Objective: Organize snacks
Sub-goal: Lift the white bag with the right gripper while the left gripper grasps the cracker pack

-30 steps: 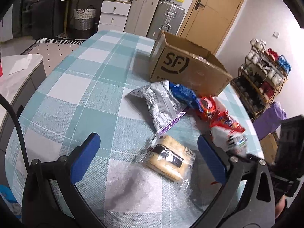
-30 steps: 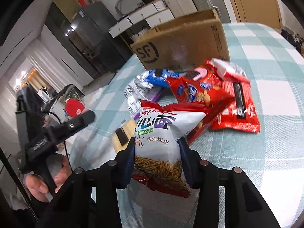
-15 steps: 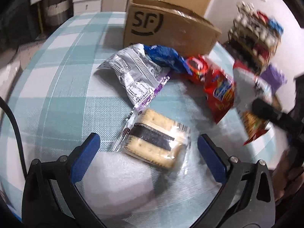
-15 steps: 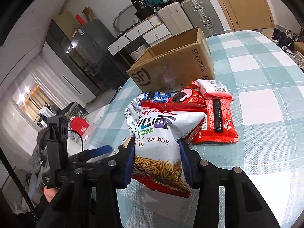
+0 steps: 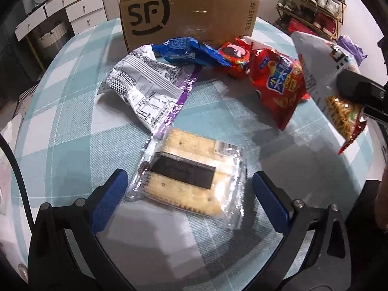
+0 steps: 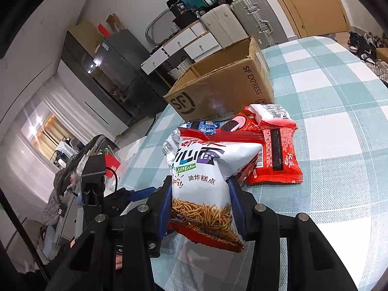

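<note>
While the checked tablecloth (image 5: 72, 111) carries a cardboard box (image 5: 189, 17), the left gripper (image 5: 189, 194) gapes wide around the cracker pack (image 5: 189, 177) before it; the right gripper (image 6: 200, 208) pinches the noodle-snack bag (image 6: 206, 181), with 2 suitcases (image 6: 237, 19) behind the box.

My table (image 5: 72, 126) wears a teal-and-white checked cloth. On it I see a cardboard box (image 5: 189, 17), a clear cracker pack (image 5: 191, 177), a silver bag (image 5: 145, 92), a blue packet (image 5: 191, 53) and red packets (image 6: 278, 155).
</note>
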Motion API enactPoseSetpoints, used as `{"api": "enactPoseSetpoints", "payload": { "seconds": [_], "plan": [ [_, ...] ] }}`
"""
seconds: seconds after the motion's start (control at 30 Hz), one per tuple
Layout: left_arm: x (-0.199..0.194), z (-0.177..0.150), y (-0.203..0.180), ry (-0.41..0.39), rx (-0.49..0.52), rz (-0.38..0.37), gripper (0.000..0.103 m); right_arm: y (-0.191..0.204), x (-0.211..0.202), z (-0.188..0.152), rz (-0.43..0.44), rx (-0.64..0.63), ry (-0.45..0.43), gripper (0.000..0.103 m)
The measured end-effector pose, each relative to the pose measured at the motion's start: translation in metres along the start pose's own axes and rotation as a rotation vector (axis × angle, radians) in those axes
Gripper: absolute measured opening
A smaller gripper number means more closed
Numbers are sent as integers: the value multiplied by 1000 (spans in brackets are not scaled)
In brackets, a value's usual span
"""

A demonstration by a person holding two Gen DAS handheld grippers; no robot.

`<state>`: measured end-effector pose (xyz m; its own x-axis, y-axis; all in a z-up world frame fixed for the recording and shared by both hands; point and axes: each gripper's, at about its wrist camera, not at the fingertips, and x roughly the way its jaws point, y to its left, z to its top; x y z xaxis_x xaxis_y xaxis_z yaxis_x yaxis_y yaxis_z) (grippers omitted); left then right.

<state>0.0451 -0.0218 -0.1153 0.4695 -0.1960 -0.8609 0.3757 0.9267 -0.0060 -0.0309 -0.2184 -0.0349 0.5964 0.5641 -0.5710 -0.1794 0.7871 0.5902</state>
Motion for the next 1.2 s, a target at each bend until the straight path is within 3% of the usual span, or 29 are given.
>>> {"api": "enactPoseSetpoints", "payload": {
  "seconds": [0.1,0.17,0.37,0.67,0.8,1.2],
  "plan": [
    [1,1,2,-14,1,-4,100,-2,1,0,1,12,3,44],
    [-2,0,3,-28,-5,-6,84,-3,2,0,1,19,8,44],
    [-11,-2,7,-52,-12,-11,64,-3,1,0,5,21,10,44],
    [-21,-15,-7,-57,-5,-55,62,-7,1,0,3,40,7,44],
    [-23,-16,-8,-67,-20,-36,62,-7,0,-1,2,41,4,44],
    [-54,-21,-7,-161,-47,-34,63,-6,1,-2,-7,39,1,44]
  ]
}}
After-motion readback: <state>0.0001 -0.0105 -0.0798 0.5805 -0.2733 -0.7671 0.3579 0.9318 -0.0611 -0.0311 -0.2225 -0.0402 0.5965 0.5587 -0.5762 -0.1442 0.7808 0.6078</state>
